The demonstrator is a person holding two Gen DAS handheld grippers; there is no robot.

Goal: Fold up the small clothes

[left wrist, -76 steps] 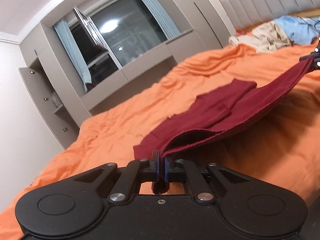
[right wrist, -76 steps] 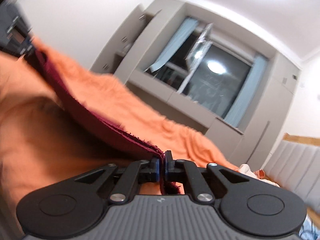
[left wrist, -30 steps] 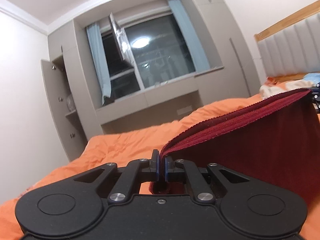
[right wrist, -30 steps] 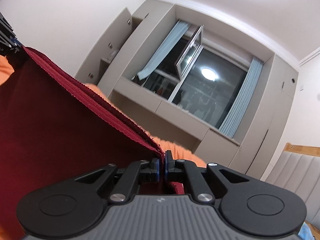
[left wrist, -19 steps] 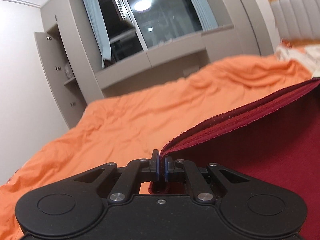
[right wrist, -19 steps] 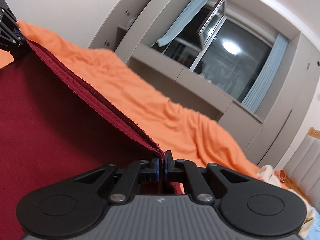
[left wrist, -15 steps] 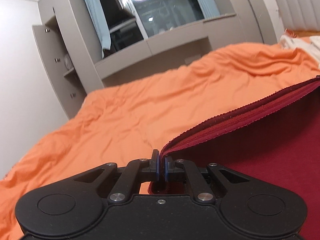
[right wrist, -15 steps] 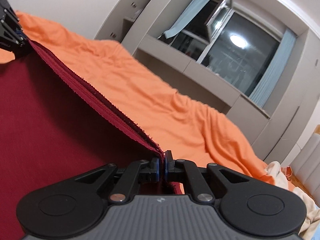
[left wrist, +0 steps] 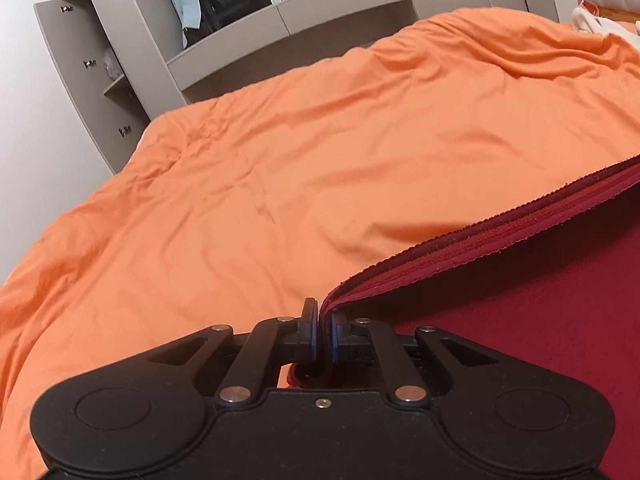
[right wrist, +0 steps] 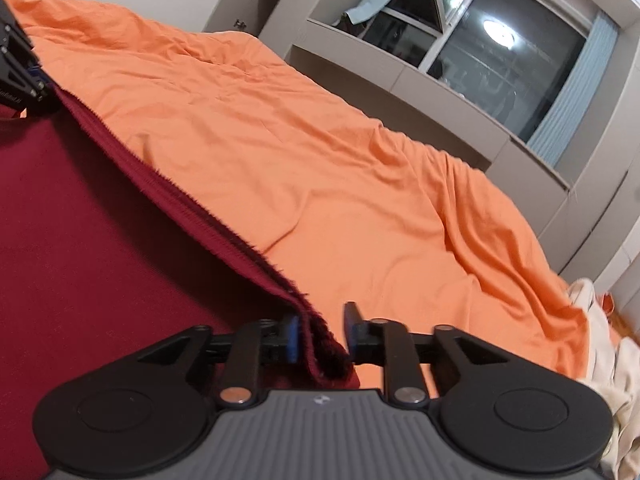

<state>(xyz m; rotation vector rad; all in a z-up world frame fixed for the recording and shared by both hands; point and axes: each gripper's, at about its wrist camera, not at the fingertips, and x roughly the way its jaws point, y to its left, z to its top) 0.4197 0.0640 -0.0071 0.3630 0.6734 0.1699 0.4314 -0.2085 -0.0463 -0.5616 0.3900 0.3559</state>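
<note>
A dark red garment (left wrist: 520, 320), folded into several layers, lies stretched between both grippers low over the orange bed cover (left wrist: 280, 160). My left gripper (left wrist: 324, 336) pinches one corner of its edge; its jaws are just starting to open, and the pads still press the cloth. It also shows at the left edge of the right wrist view as the left gripper (right wrist: 20, 80). My right gripper (right wrist: 322, 338) has its jaws opening. The other corner of the garment (right wrist: 100, 240) hangs loose between the blue pads (right wrist: 292, 344), not pressed.
The orange bed cover (right wrist: 320, 140) stretches ahead, wrinkled. A pile of cream clothes (right wrist: 608, 360) lies at the right; the same clothes (left wrist: 592, 20) show far right. Grey cabinets (left wrist: 120, 60) and a dark window (right wrist: 480, 40) stand beyond the bed.
Both grippers came down and tipped toward the bed, bringing the garment low over it. The right jaws have parted and released their corner; the left still pinches its corner.
</note>
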